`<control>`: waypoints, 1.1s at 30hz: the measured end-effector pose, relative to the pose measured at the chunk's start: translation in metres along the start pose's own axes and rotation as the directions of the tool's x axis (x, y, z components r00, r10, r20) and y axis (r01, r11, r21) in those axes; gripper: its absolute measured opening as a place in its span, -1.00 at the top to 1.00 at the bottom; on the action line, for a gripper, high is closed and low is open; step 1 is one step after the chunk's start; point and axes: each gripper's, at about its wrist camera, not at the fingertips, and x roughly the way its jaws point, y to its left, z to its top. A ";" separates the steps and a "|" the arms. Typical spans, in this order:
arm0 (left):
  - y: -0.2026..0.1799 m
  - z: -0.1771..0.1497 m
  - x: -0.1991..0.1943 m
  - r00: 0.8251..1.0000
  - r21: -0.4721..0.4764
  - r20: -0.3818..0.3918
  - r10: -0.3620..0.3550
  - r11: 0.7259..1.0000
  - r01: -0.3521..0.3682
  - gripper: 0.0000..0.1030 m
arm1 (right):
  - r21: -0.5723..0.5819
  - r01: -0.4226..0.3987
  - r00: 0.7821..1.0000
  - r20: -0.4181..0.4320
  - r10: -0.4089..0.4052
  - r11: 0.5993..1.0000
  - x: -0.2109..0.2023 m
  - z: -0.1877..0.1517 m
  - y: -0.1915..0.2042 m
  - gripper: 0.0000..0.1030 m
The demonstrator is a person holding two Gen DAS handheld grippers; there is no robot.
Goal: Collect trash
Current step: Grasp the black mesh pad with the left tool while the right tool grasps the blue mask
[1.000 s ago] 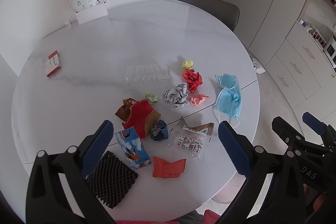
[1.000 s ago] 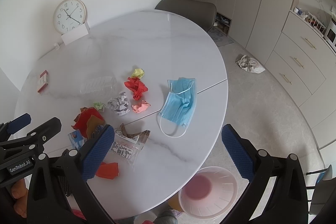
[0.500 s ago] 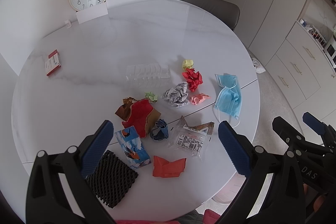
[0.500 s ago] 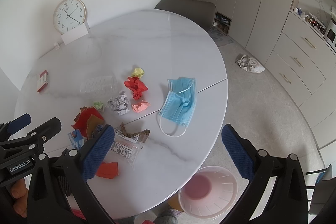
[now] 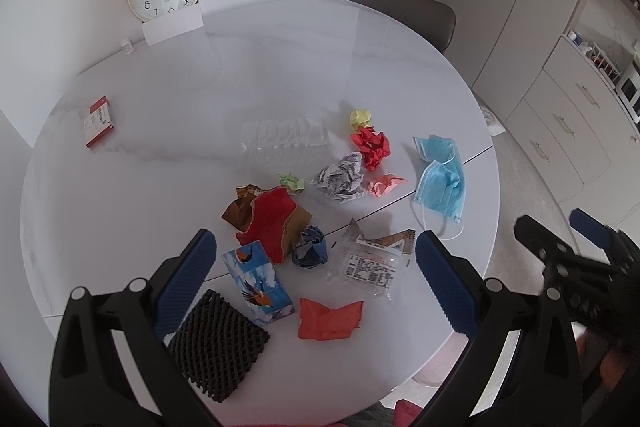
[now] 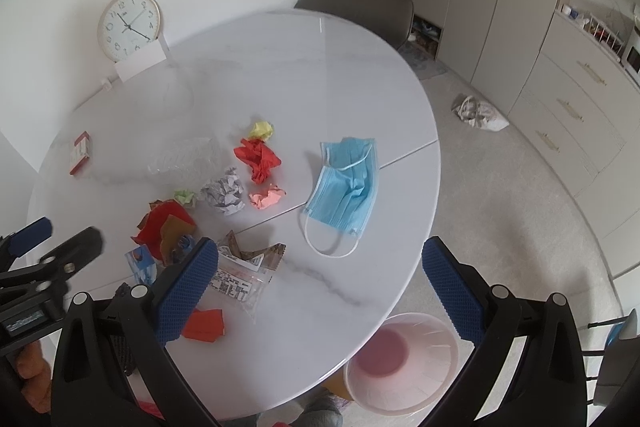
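Hovering above the near edge of the round white table [image 5: 280, 67], the left gripper [image 5: 312, 279] and right gripper [image 6: 320, 279] both gape wide, holding nothing — crumpled papers, wrappers and a blue face mask [image 6: 346, 187] lie scattered across the table's near half, a pink bin [image 6: 402, 361] below its edge.

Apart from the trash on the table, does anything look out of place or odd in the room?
Yes. A crumpled white bag lies on the floor near the drawers, away from the pink bin beside the table. The clock also stands on the table, leaning against the wall, not hung.
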 end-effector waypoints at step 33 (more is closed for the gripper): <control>0.153 -0.098 0.113 0.970 0.243 -0.229 -0.079 0.960 0.136 -0.85 | -0.337 -0.142 0.968 -0.244 0.059 0.931 0.210 0.052 -0.005 0.57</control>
